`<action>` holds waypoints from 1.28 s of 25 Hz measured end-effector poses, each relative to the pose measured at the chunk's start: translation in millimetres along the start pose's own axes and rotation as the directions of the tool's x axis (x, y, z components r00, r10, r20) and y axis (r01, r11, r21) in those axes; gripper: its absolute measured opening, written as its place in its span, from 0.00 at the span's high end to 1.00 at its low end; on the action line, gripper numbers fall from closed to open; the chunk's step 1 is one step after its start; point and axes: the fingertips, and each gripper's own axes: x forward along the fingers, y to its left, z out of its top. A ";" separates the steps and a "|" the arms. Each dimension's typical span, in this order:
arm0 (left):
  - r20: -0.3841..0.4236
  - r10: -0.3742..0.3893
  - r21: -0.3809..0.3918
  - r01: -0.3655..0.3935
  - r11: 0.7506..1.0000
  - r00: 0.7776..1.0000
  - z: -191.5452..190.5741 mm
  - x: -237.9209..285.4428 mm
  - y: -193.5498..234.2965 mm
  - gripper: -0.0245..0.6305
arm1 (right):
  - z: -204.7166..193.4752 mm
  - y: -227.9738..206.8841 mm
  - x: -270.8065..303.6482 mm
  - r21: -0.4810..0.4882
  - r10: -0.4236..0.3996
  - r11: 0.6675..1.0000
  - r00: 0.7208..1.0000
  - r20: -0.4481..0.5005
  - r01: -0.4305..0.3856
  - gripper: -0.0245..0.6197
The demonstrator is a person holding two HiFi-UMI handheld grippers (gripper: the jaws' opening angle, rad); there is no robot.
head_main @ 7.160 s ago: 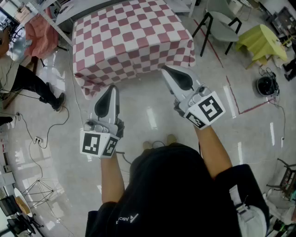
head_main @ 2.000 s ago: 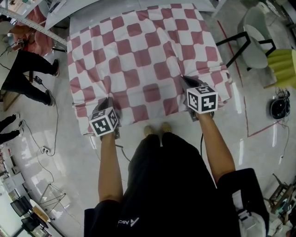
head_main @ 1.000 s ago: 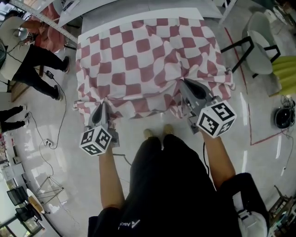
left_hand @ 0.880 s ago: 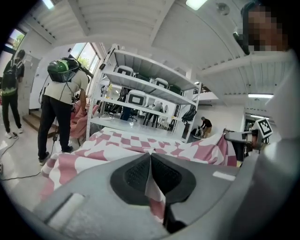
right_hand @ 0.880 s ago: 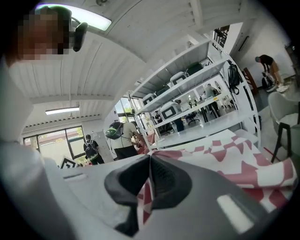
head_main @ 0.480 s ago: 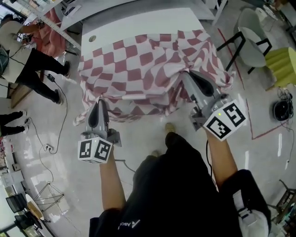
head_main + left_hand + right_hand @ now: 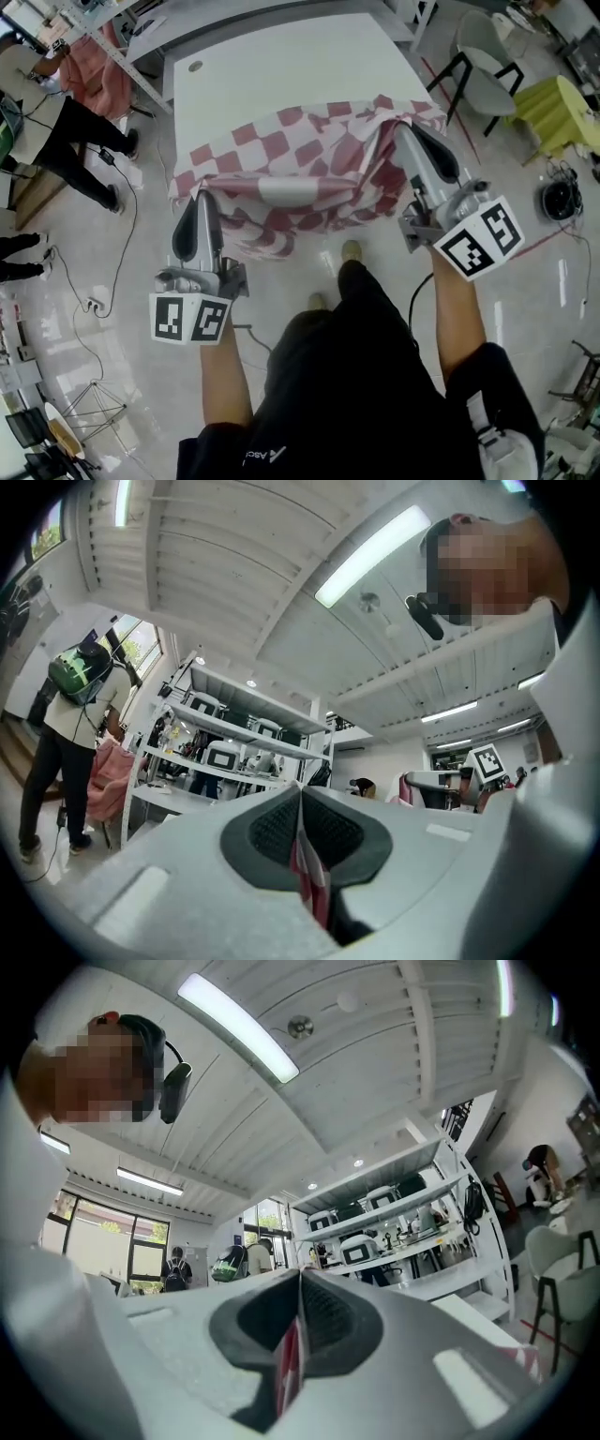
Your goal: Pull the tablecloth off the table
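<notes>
Two holds — left gripper (image 7: 199,199) | right gripper (image 7: 406,131) | tablecloth (image 7: 314,155) clamped between fingers (image 7: 269,832)

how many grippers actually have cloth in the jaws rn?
2. Left gripper is shut on the checkered tablecloth at its near left edge; right gripper is shut on its near right edge. Both gripper views show cloth pinched, so none is hidden.
</notes>
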 end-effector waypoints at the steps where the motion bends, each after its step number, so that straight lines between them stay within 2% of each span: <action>1: 0.011 -0.006 0.000 0.006 1.000 1.000 8.2 -9.6 -5.6 0.95 | 4.4 7.6 -10.5 0.001 -0.004 1.000 1.000 0.007 0.004 0.95; 9: 0.087 -0.028 0.006 0.027 1.000 0.996 45.7 -62.4 -76.6 0.95 | 34.6 34.1 -97.4 -0.001 0.005 1.000 0.999 0.054 -0.005 0.95; 15: 0.159 0.032 0.002 -0.033 0.999 0.987 86.4 -93.4 -155.0 0.95 | 93.1 26.4 -169.7 -0.010 0.072 0.997 0.994 0.088 -0.072 0.95; 19: 0.178 0.082 0.015 -0.086 0.996 0.981 92.2 -98.9 -162.5 0.95 | 100.7 25.3 -171.8 -0.030 0.126 0.992 0.989 0.072 -0.124 0.95; 22: 0.182 0.096 0.023 -0.102 0.994 0.979 96.6 -104.3 -162.5 0.95 | 103.9 29.5 -169.1 -0.042 0.135 0.990 0.989 0.067 -0.132 0.95; 32: 0.220 0.054 0.033 -0.063 0.997 0.974 129.0 -118.2 -167.4 0.95 | 121.4 33.6 -194.9 -0.087 0.076 0.994 0.994 0.073 -0.069 0.95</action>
